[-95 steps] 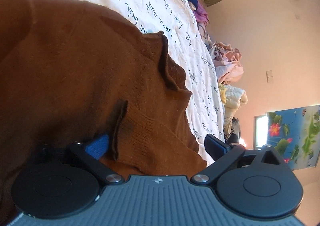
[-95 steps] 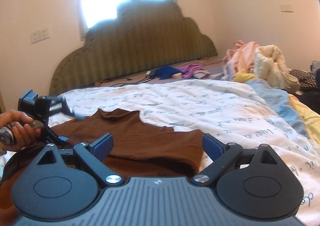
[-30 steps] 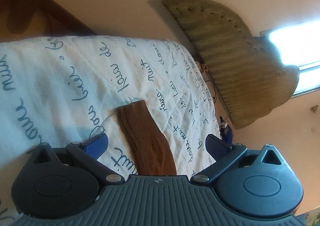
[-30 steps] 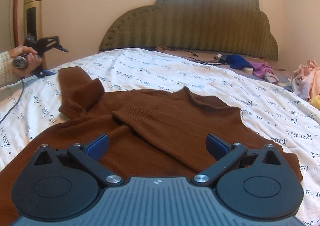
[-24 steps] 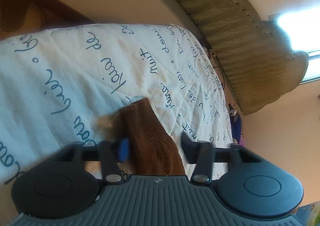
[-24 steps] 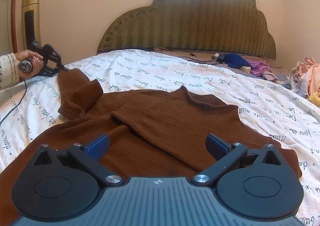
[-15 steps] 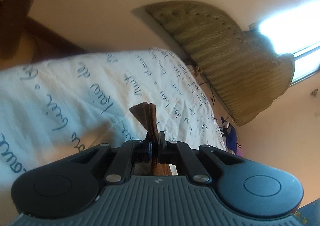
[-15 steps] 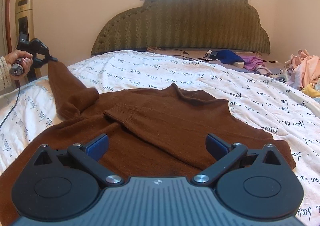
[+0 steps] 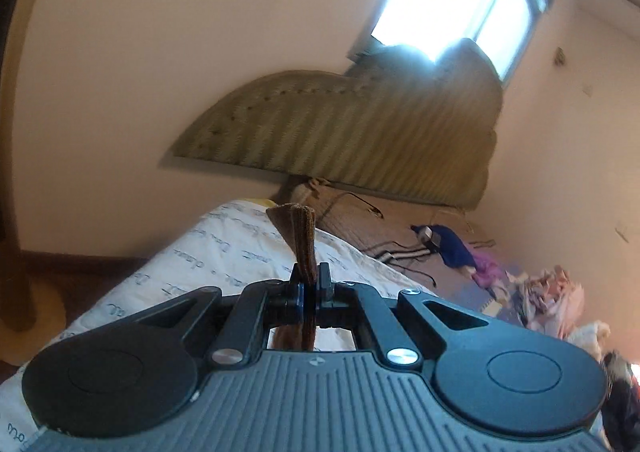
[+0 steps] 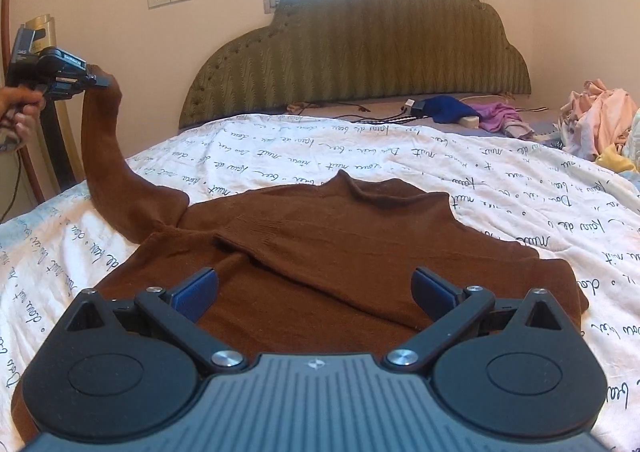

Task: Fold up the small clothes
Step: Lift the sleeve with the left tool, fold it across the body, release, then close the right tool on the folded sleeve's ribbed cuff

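The bed (image 10: pixel 400 156) with its white script-print cover filled the view ahead of both claws, same as before. The brown sweater (image 10: pixel 340 236) lay flat on it just ahead of and under the right claw (image 10: pixel 314 286), neck pointing away toward the green headboard (image 10: pixel 360 64), one sleeve folded across the chest. That body part hadn't shifted much compared with a second ago.

The big change was the other sleeve (image 10: pixel 104 148). A second ago it was lying on the cover in front of the left claw (image 9: pixel 310 278), whose blue pads were spread apart. By now the left claw had clamped tight on the cuff (image 9: pixel 298 230), which poked up past its tips, and the person's hand (image 10: pixel 18 112) had lifted it well off the bed, up and to the left of the right claw, so the sleeve rose in a curve from the shoulder.

The right claw stayed spread wide with nothing in it, hovering over the sweater's hem end.

Loose clothes (image 10: pixel 596 112) sat piled far off to its right.
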Demonstrator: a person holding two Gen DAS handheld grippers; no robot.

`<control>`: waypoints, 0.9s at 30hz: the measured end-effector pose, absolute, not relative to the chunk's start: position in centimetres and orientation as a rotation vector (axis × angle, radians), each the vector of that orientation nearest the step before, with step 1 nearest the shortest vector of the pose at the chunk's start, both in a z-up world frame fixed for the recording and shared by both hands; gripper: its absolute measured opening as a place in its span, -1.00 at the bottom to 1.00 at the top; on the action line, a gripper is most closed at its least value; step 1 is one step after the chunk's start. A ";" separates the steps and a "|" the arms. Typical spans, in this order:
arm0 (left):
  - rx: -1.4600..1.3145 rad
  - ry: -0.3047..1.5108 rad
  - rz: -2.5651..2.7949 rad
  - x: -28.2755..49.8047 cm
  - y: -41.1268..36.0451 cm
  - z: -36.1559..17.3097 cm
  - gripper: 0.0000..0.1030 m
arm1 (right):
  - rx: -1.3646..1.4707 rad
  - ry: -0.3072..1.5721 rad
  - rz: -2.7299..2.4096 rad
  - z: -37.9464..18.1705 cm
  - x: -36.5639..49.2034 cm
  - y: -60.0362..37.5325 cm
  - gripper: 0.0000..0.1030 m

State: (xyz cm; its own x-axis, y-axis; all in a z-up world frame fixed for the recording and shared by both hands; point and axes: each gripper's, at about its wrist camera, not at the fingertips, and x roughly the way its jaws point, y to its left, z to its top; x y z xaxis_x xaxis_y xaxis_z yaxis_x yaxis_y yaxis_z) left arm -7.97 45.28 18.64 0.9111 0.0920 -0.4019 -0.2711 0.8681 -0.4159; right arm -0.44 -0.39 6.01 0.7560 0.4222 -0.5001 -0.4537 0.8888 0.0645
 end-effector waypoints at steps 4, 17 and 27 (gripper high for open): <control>-0.399 0.423 0.044 -7.3 36.3 15.6 -0.93 | -0.046 0.559 0.454 5.8 0.3 -0.6 1.00; -0.092 0.626 -0.114 -3.0 15.5 2.8 -0.77 | 0.117 0.663 0.404 5.0 4.0 -2.4 1.00; -0.208 0.496 -0.136 -8.4 17.9 4.7 0.94 | 0.616 0.914 0.551 2.1 12.4 -2.1 1.00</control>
State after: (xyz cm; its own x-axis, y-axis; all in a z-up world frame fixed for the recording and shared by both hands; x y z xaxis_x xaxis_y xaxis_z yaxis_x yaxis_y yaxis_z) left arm -8.42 17.95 4.71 0.8711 -0.1799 -0.4570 0.0792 0.9698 -0.2308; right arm 12.36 -2.05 2.11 0.4990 0.6693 -0.5505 -0.1743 0.6998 0.6928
